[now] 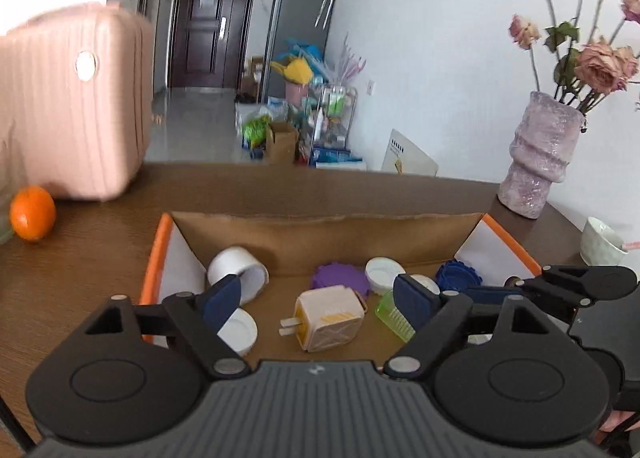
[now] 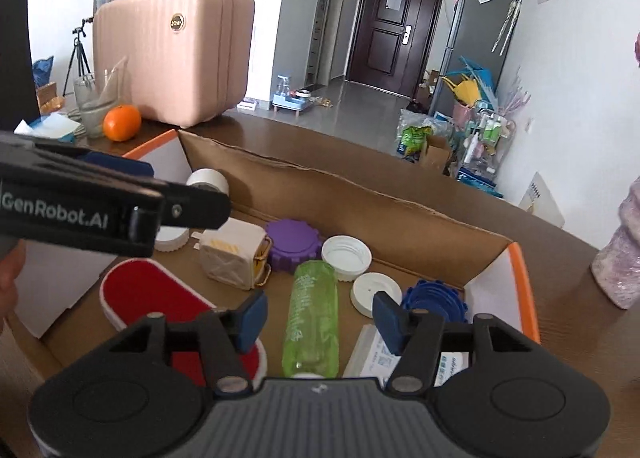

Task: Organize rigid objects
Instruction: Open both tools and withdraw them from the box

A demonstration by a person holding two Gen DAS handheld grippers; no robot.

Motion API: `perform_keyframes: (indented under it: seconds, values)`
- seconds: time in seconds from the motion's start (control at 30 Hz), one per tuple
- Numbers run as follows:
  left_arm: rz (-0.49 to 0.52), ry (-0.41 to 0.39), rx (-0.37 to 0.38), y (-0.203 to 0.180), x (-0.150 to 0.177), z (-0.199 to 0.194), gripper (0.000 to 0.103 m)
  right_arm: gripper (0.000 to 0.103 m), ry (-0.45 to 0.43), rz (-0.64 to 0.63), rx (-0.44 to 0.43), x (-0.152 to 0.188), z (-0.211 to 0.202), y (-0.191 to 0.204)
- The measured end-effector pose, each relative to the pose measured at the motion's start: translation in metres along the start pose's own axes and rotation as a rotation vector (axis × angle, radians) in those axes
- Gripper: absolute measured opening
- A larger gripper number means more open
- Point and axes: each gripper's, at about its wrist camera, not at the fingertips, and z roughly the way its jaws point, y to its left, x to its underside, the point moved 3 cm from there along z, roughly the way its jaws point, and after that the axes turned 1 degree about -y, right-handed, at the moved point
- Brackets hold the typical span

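Right wrist view: shallow cardboard box (image 2: 360, 194) already packed — green plastic bottle (image 2: 310, 322) at 6 o'clock; both grippers, right (image 2: 320, 318) and left (image 1: 316, 300), gape empty — nearly done, I'd guess.

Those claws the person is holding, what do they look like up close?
Both the left claw and right claw are black plastic with round hubs, ribbed grey bodies and silver pivot pins. Their fingertips carry dark blue pads. White lettering, GenRobot.AI, runs along the left one's side.
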Motion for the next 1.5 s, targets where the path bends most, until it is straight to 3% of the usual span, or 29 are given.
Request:
perform_keyframes:
  seconds: [0.1,0.2,0.37,0.6,0.77,0.9,1.0,1.17,1.5]
  values:
    - [0.031,-0.058,-0.011,-0.004,-0.001,-0.026,0.094,0.06,-0.014,-0.013,0.014,0.002,-0.021,0.0]
    - [0.063,-0.095,-0.013,-0.004,0.006,-0.056,0.095,0.071,-0.035,-0.028,0.034,0.005,-0.055,-0.006]
    - [0.136,-0.095,-0.101,-0.002,0.021,-0.104,0.096,0.076,-0.076,-0.018,0.08,0.016,-0.118,-0.025]
    - [0.183,-0.147,-0.142,-0.002,0.055,-0.197,0.101,0.087,-0.187,0.068,0.046,0.069,-0.213,-0.029]
    - [0.208,-0.163,-0.154,-0.013,0.108,-0.247,0.102,0.087,-0.251,0.104,0.02,0.123,-0.259,-0.002]
    - [0.173,-0.188,-0.143,-0.024,0.156,-0.29,0.102,0.088,-0.315,0.13,0.039,0.165,-0.292,0.029]
    - [0.127,-0.224,-0.142,-0.03,0.177,-0.322,0.102,0.09,-0.355,0.151,0.073,0.194,-0.316,0.051]
    - [0.104,-0.288,-0.164,-0.043,0.198,-0.38,0.103,0.093,-0.409,0.298,0.064,0.238,-0.363,0.071]
    - [0.061,-0.3,-0.186,-0.068,0.262,-0.469,0.103,0.093,-0.37,0.288,0.03,0.314,-0.432,0.141]
